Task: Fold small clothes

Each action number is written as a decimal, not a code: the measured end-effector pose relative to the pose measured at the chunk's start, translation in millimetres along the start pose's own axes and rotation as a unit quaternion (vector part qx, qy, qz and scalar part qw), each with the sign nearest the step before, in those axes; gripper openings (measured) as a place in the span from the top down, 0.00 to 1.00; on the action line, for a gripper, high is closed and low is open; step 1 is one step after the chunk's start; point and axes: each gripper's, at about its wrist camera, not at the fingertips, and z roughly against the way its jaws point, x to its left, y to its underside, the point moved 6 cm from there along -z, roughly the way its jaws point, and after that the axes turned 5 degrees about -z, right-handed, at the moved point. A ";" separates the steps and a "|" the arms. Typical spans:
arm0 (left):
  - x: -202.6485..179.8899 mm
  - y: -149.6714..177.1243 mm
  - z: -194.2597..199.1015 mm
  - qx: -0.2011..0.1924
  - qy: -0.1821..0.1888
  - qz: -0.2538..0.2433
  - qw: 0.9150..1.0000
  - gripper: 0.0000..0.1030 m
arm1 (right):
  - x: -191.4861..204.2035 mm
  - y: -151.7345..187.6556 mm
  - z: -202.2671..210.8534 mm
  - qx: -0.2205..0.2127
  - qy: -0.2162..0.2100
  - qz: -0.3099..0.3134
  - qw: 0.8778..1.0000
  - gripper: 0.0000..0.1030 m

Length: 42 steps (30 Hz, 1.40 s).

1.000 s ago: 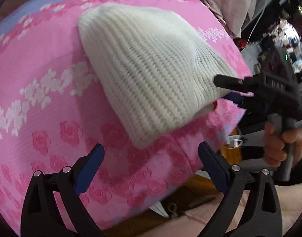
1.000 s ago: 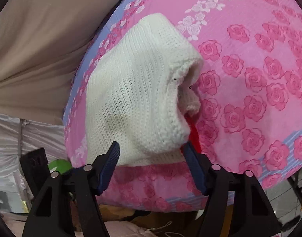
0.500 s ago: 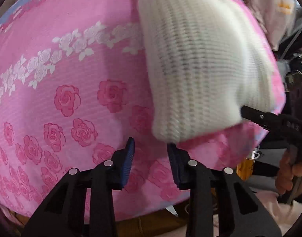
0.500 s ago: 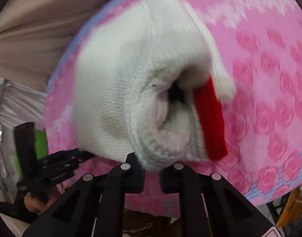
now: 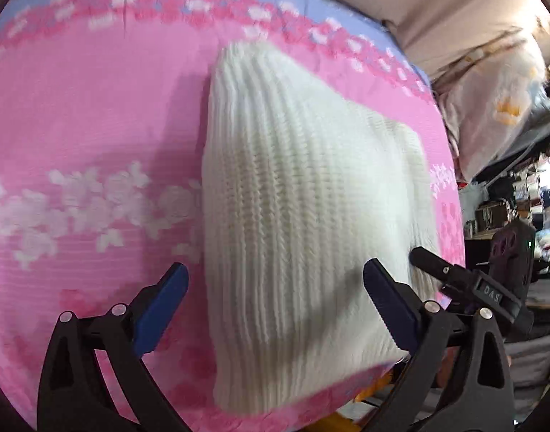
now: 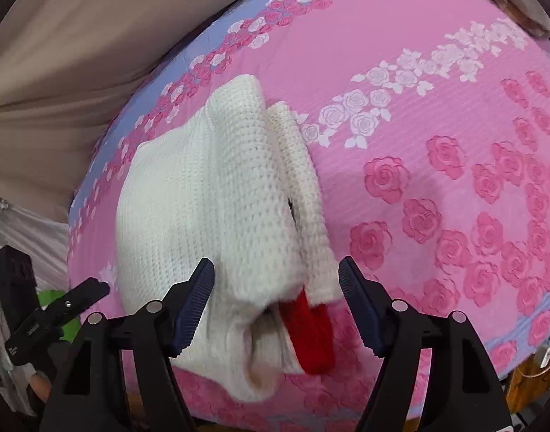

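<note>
A white ribbed knit hat lies folded on the pink rose-print cloth. In the right wrist view the hat shows its doubled edge and a red piece sticking out at the near end. My left gripper is open, its jaws standing either side of the hat's near edge, holding nothing. My right gripper is open over the hat's near end, empty. The right gripper also shows in the left wrist view, and the left gripper in the right wrist view.
The pink cloth covers a raised surface with a blue border. A beige curtain hangs behind. Cluttered shelves and a pale patterned fabric stand at the right past the edge.
Both grippers were shut on the hat's edge half a second ago and have now opened and let go. The hat has been laid over into a fold and lies flat.
</note>
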 end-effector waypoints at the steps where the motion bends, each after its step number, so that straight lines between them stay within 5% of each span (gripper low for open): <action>1: 0.9 0.1 -10.0 0.004 0.015 0.014 1.000 0.07 | 1.1 -3.6 -9.0 0.010 -0.008 -0.006 1.000 0.32; 5: 5.1 2.1 -23.1 0.006 0.055 0.051 0.997 0.07 | 2.2 -11.6 -38.0 0.027 -0.012 -0.018 0.999 0.20; 7: -2.6 0.9 -17.9 0.011 0.069 0.043 0.997 0.26 | 4.2 -12.7 -39.6 0.023 -0.017 -0.025 0.999 0.22; 9: -16.5 -2.4 -4.0 0.006 0.059 0.019 0.998 0.49 | 9.3 -13.5 -38.0 0.020 -0.026 -0.021 0.999 0.51; 11: -30.2 -9.2 13.5 -0.002 0.070 0.000 0.998 0.56 | 21.7 -17.3 -34.6 0.017 -0.041 -0.027 0.999 0.68; 16: -68.8 -33.6 91.2 -0.053 0.102 -0.047 0.992 0.57 | 70.3 -24.7 26.4 -0.038 -0.051 0.026 0.998 0.73; 20: -93.7 -43.3 177.0 -0.115 0.125 -0.104 0.980 0.57 | 118.3 -29.3 103.7 -0.104 -0.067 0.083 0.989 0.73; 29: -99.4 -45.7 363.3 -0.279 0.099 -0.194 0.935 0.55 | 246.5 -27.7 261.5 -0.243 -0.152 0.206 0.936 0.73; 33: -71.1 -44.4 399.4 -0.313 0.074 -0.191 0.927 0.55 | 294.0 -17.7 286.1 -0.265 -0.185 0.250 0.913 0.73; 37: -28.8 -44.4 386.9 -0.308 0.059 -0.154 0.937 0.54 | 311.1 -20.9 266.5 -0.252 -0.197 0.268 0.909 0.73; 42: 59.9 -36.7 291.1 -0.239 0.015 -0.086 0.967 0.43 | 288.9 -38.1 171.9 -0.184 -0.172 0.259 0.933 0.66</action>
